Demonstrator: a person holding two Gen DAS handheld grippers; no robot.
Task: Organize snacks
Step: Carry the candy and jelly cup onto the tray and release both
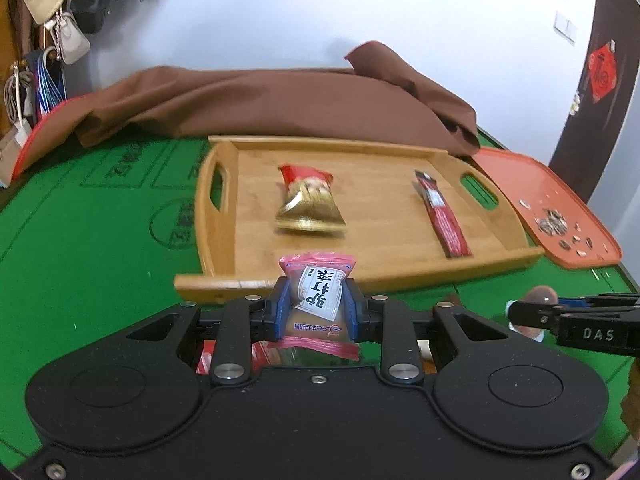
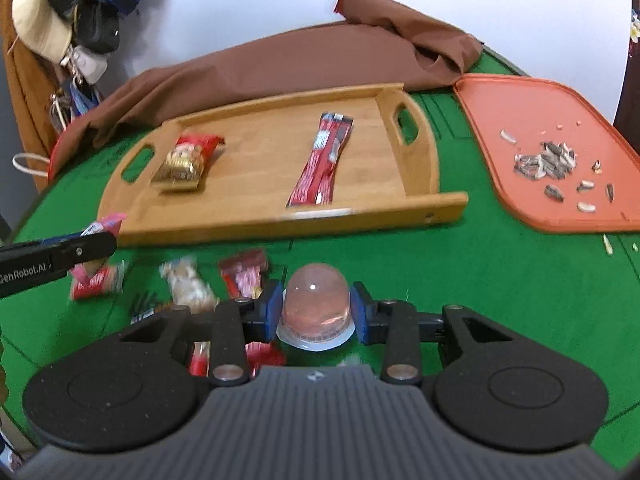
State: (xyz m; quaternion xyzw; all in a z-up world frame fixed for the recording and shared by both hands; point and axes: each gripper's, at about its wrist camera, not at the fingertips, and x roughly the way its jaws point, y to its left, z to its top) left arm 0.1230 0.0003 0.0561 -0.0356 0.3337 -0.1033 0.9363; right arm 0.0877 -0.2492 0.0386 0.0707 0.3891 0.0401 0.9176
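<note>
Green felt table (image 2: pixel 500 280) w/ wooden tray (image 2: pixel 256 216); left gripper (image 1: pixel 316 300) clamps pink snack, right gripper (image 2: pixel 316 308) clamps jelly cup.

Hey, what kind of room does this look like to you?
Probably a room in a home, perhaps a game room: a green felt card table with printed markings, bags and hats hanging by the wall, and a light switch beside a dark door with a red decoration.
</note>
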